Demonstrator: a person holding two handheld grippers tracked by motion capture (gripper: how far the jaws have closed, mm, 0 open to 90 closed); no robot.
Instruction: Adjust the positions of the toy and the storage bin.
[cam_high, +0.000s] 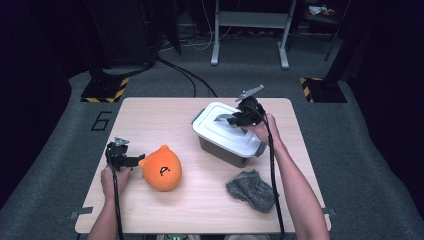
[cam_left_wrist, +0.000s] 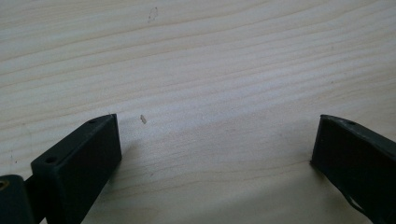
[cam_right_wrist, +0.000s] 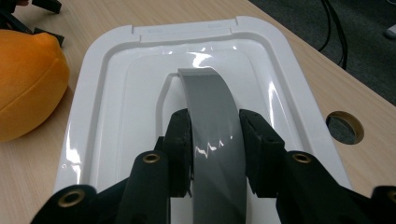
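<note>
A grey box with a white lid (cam_high: 220, 134) stands right of the table's middle. The lid's grey arched handle (cam_high: 225, 118) is raised. My right gripper (cam_high: 239, 119) is shut on that handle. In the right gripper view both pads press the sides of the handle (cam_right_wrist: 212, 107) above the lid (cam_right_wrist: 116, 93), with the right gripper (cam_right_wrist: 214, 140) pointing along it. An orange plush toy (cam_high: 161, 168) lies at the front left. My left gripper (cam_high: 134, 160) rests beside it, jaws wide open. In the left gripper view bare wood (cam_left_wrist: 210, 56) lies between its fingertips (cam_left_wrist: 215, 140).
A crumpled grey cloth (cam_high: 251, 190) lies at the front right of the wooden table (cam_high: 160, 120). The plush (cam_right_wrist: 25, 84) sits close to the lid's left side in the right gripper view. A round cable hole (cam_right_wrist: 344, 127) is cut in the tabletop beyond the box.
</note>
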